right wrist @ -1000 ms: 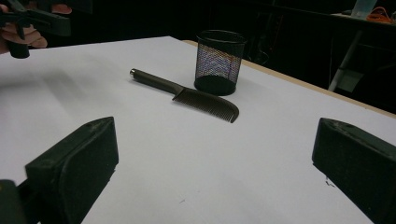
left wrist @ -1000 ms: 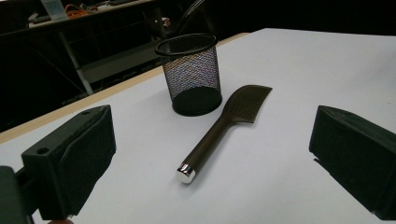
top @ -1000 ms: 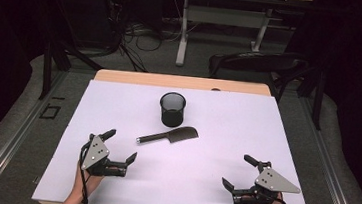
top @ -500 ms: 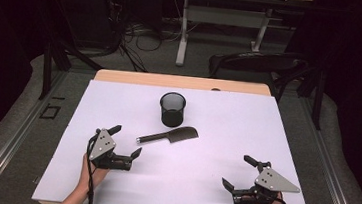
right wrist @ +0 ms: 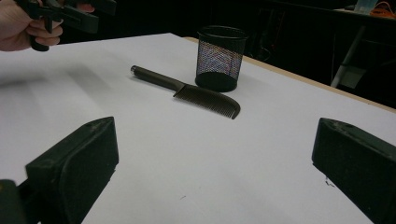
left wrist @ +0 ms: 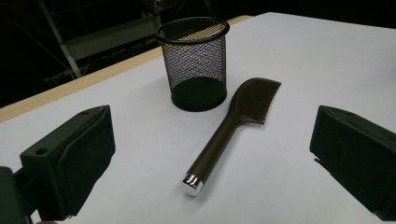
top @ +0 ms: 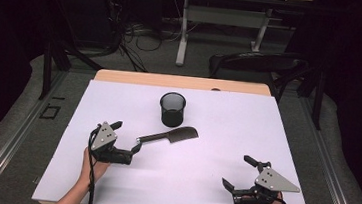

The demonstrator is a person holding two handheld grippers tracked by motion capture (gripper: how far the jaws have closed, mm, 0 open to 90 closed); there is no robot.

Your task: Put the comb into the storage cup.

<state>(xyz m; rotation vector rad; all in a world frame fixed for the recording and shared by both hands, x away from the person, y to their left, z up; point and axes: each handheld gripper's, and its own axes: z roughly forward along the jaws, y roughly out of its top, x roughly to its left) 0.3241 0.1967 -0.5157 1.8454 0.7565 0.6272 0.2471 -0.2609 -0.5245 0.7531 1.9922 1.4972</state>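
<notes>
Left gripper (top: pixel 126 138) is sitting with its jaws spread wide right at the handle tip of the comb (top: pixel 168 137), which is lying flat on the white table (top: pixel 266 135) just in front of the mesh cup (top: pixel 172 109). Right gripper (top: pixel 236 172) is waiting near the front edge, jaws apart too. My worry: that handle's thin, round and low, so it's probably going to roll or skid away if the jaws close off-center.
</notes>
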